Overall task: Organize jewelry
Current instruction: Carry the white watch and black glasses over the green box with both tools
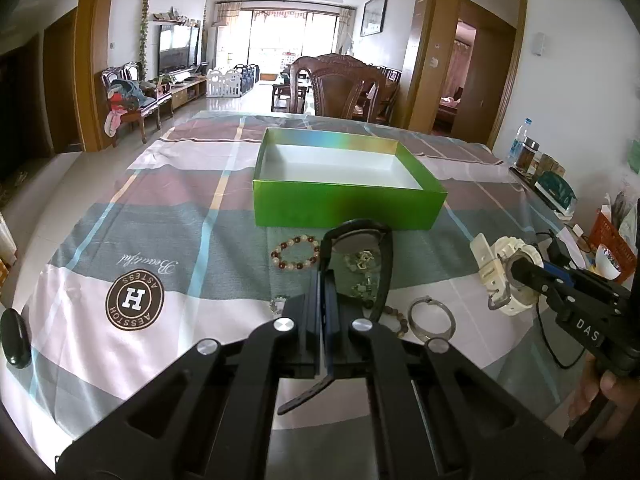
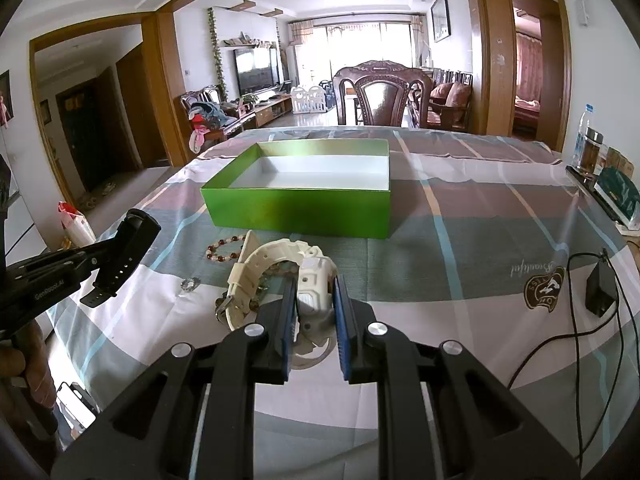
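An open green box (image 1: 348,206) (image 2: 296,210) with a white inside stands mid-table. My left gripper (image 1: 323,280) is shut on a black watch (image 1: 356,246), held above the cloth in front of the box; it also shows in the right wrist view (image 2: 124,252). My right gripper (image 2: 314,292) is shut on a white watch (image 2: 280,272), seen too in the left wrist view (image 1: 508,276). On the cloth lie a red-and-white bead bracelet (image 1: 296,254) (image 2: 226,248), a silver bangle (image 1: 432,318), a brown bead bracelet (image 1: 396,322) and small silver pieces (image 1: 362,260).
A black dark oval object (image 1: 15,338) lies at the table's left edge. A black adapter with cable (image 2: 598,292) lies at the right. Bottles and boxes (image 1: 536,160) line the right wall side. A wooden chair (image 1: 340,84) stands behind the table.
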`<state>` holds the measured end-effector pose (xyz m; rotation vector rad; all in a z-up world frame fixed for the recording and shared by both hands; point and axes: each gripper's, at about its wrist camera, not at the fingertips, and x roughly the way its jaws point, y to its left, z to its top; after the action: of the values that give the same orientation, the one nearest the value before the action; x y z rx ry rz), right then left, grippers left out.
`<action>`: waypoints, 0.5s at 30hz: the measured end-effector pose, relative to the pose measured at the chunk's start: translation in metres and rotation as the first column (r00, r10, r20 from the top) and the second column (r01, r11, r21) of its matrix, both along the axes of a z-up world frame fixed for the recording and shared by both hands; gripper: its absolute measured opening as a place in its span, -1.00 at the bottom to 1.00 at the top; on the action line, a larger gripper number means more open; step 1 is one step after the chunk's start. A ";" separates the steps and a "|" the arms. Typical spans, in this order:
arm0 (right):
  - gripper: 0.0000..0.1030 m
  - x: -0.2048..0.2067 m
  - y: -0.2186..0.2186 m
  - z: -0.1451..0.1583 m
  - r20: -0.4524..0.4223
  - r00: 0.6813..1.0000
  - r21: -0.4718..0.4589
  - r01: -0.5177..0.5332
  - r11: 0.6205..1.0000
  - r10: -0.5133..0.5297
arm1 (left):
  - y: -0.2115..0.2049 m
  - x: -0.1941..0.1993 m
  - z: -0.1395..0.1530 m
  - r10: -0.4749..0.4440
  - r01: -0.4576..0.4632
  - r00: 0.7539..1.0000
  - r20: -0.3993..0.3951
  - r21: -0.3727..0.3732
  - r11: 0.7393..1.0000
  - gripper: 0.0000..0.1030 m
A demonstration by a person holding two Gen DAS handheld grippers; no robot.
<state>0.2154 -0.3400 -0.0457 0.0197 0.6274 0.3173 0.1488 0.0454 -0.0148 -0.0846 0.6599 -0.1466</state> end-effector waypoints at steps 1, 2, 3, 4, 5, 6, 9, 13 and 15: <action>-0.65 0.000 0.000 0.000 0.000 1.000 -0.001 0.000 1.000 0.000 | 0.000 0.000 0.000 0.000 0.000 1.000 -0.002 -0.001 1.000 -0.96; -0.65 0.001 0.000 0.000 -0.003 1.000 -0.001 0.001 1.000 -0.001 | 0.000 0.000 0.000 0.000 0.000 1.000 -0.003 -0.001 1.000 -0.96; -0.65 0.002 0.000 -0.001 -0.005 1.000 -0.001 0.001 1.000 -0.001 | 0.000 0.003 -0.002 0.000 0.000 1.000 -0.006 0.000 1.000 -0.96; -0.65 0.002 0.000 -0.002 -0.006 1.000 -0.002 0.002 1.000 -0.002 | 0.000 0.003 -0.003 0.000 0.000 1.000 -0.008 0.001 1.000 -0.96; -0.65 0.003 -0.001 -0.002 -0.007 1.000 -0.003 0.002 1.000 -0.002 | 0.000 0.004 -0.003 0.000 0.000 1.000 -0.010 0.002 1.000 -0.96; -0.65 0.004 -0.001 -0.003 -0.009 1.000 -0.003 0.003 1.000 -0.003 | 0.000 0.005 -0.004 0.001 -0.001 1.000 -0.012 0.003 1.000 -0.96; -0.65 0.007 0.001 -0.006 -0.015 1.000 -0.004 0.006 1.000 -0.006 | 0.000 0.008 -0.007 -0.001 0.001 1.000 -0.017 0.005 1.000 -0.96; -0.65 0.010 0.002 -0.008 -0.021 1.000 -0.004 0.006 1.000 -0.006 | 0.000 0.012 -0.011 -0.001 0.001 1.000 -0.026 0.008 1.000 -0.96; -0.65 0.011 0.002 -0.008 -0.021 1.000 -0.005 0.007 1.000 -0.007 | 0.000 0.013 -0.011 0.000 0.000 1.000 -0.026 0.008 1.000 -0.96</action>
<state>0.2260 -0.3380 -0.0540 0.0206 0.6485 0.3094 0.1618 0.0453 -0.0262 -0.0789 0.6867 -0.1431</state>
